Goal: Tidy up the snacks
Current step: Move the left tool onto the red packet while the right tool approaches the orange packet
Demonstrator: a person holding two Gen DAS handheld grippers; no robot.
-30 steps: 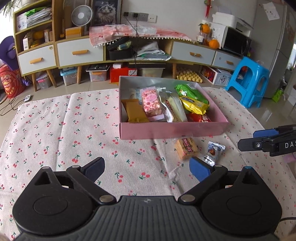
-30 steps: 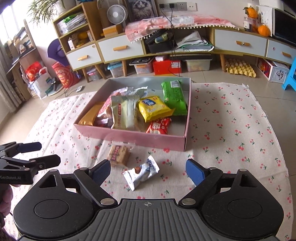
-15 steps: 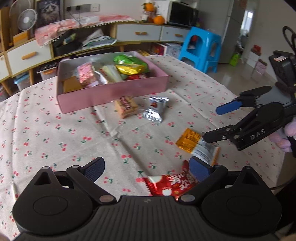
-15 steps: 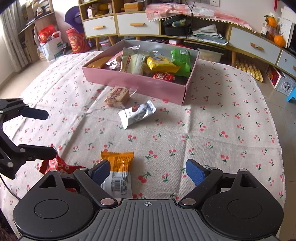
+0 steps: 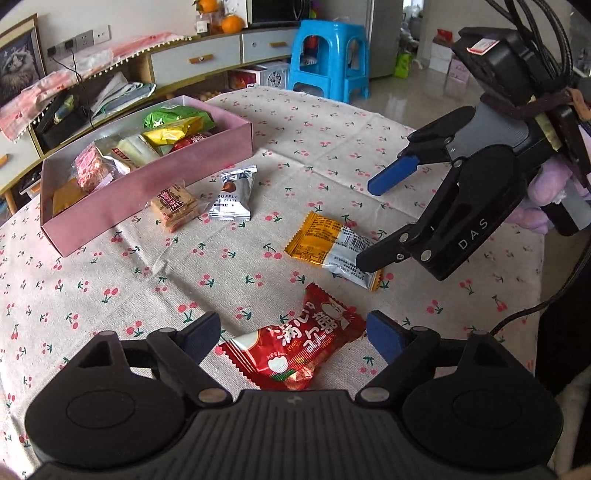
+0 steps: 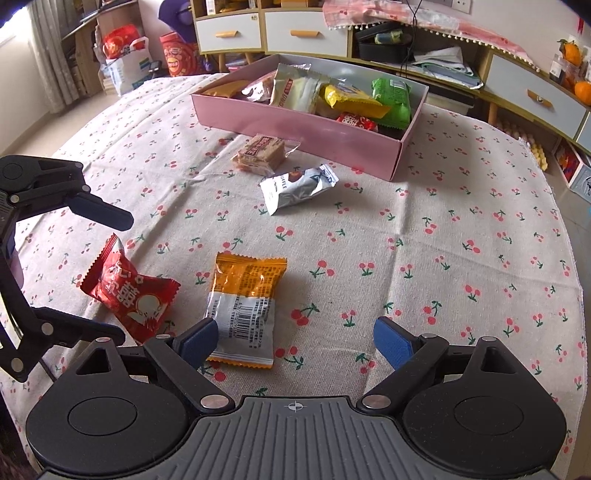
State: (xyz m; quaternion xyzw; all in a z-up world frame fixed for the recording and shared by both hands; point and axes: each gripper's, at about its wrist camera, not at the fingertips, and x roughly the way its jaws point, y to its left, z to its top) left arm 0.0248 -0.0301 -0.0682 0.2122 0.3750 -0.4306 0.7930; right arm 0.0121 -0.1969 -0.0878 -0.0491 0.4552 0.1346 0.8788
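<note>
A pink box [image 5: 155, 192] [image 6: 295, 129] holding several snack packs stands at the far side of the cherry-print cloth. Loose on the cloth lie a red packet [image 5: 295, 350] [image 6: 129, 291], an orange-and-white packet [image 5: 332, 243] [image 6: 243, 306], a silver packet [image 5: 232, 194] [image 6: 295, 188] and a biscuit pack [image 5: 173, 206] [image 6: 260, 153]. My left gripper [image 5: 291, 336] is open, its fingers either side of the red packet. My right gripper [image 6: 291, 339] is open, low over the near end of the orange-and-white packet; it also shows in the left wrist view [image 5: 376, 218].
The cloth-covered table's edge [image 6: 569, 258] curves round on the right. Beyond it stand a blue plastic stool [image 5: 328, 59], low cabinets with drawers [image 6: 295, 33] and shelves with clutter.
Both grippers have pulled back from the box toward the table's near side. The red and orange-and-white packets have come into view and now sit close under the open fingers.
</note>
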